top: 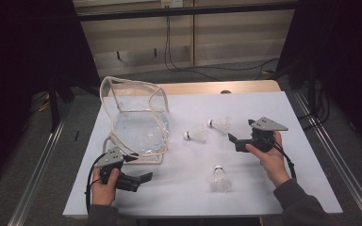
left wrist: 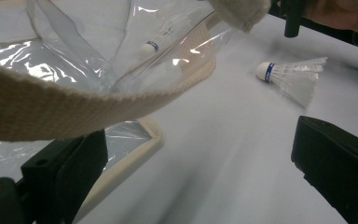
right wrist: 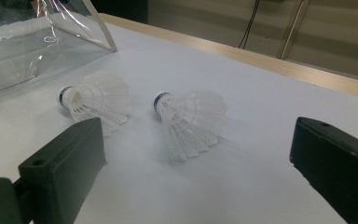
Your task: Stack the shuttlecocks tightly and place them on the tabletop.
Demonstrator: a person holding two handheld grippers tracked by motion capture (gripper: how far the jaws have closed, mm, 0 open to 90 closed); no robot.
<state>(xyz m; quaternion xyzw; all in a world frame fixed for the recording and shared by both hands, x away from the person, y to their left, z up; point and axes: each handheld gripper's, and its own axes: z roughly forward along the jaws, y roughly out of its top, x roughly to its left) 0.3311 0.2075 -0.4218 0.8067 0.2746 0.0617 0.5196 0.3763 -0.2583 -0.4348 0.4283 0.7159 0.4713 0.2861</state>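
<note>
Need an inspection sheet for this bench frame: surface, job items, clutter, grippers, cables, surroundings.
Surface: white tabletop, wooden strip at far edge.
Job's things: clear bag with cream trim, mouth open; three shuttlecocks on the table, shuttlecock one, shuttlecock two, shuttlecock three.
Clutter: nothing seen.
Grippers: left gripper open, beside the bag; right gripper open, facing the shuttlecock pair.
Cables: gripper cable trails at the right hand; wall cables hang behind.
Surroundings: metal rails, dark curtains, pale panel wall.

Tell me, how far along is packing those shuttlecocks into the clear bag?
Barely started. All three shuttlecocks lie on the table, outside the clear bag. The left gripper sits open by the bag's strap; the right gripper faces two shuttlecocks, open. Every pick-up remains.
</note>
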